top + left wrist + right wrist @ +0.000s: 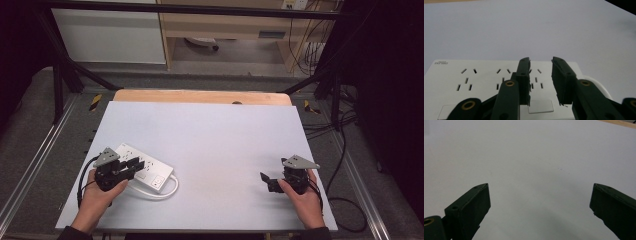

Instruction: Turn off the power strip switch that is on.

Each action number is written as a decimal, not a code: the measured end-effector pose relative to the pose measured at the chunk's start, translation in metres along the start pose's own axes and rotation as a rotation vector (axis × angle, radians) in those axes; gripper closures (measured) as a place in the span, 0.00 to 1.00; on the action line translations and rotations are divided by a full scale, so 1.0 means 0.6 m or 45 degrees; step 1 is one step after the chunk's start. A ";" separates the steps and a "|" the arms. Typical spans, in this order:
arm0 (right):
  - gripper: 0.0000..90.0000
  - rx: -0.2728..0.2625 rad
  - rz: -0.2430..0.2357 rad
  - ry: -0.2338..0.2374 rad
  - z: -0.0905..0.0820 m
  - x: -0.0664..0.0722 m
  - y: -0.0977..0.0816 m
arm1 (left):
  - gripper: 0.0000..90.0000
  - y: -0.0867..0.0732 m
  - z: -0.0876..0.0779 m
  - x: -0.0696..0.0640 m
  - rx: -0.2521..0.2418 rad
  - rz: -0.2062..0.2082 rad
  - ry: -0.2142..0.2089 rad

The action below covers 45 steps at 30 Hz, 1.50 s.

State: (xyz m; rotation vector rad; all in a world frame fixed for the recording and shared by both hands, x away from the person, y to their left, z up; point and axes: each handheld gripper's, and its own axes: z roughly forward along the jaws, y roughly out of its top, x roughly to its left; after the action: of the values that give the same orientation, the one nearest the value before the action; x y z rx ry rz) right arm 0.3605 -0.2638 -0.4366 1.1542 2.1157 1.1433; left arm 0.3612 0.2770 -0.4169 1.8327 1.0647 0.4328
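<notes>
The left tongs (540, 82) hovered narrowly parted over a white power strip (145, 167), while the right tongs (540, 212) gaped wide above the table (225, 135).

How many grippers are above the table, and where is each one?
2. The left gripper is over the white power strip at near left; the right gripper is above bare table at near right.

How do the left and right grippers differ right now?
The left gripper has its jaws a narrow gap apart; the right gripper has its jaws spread wide. The left gripper sits over the white power strip; the right gripper has just the bare table beneath it. Both are black, hand-held and holding nothing.
</notes>
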 end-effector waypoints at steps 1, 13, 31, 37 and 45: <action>0.04 0.000 -0.004 0.001 0.000 0.000 0.000 | 0.72 0.000 0.000 0.000 -0.004 -0.004 0.003; 0.04 0.001 -0.005 0.001 0.000 -0.001 0.000 | 0.48 0.007 -0.004 -0.004 -0.053 -0.040 -0.004; 0.04 0.001 -0.008 0.001 0.000 -0.001 0.001 | 0.10 0.018 -0.039 -0.015 -0.157 -0.066 -0.005; 0.04 0.000 -0.006 -0.001 0.000 0.000 0.000 | 0.10 0.010 -0.062 -0.011 -0.186 -0.055 0.014; 0.04 0.002 -0.004 -0.002 0.000 -0.001 0.000 | 0.10 -0.013 -0.090 0.003 -0.203 -0.069 0.044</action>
State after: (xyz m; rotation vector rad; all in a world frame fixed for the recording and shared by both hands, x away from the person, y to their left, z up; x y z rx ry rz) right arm 0.3609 -0.2641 -0.4365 1.1512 2.1170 1.1397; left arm 0.3224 0.3095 -0.3969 1.6575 1.0693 0.5041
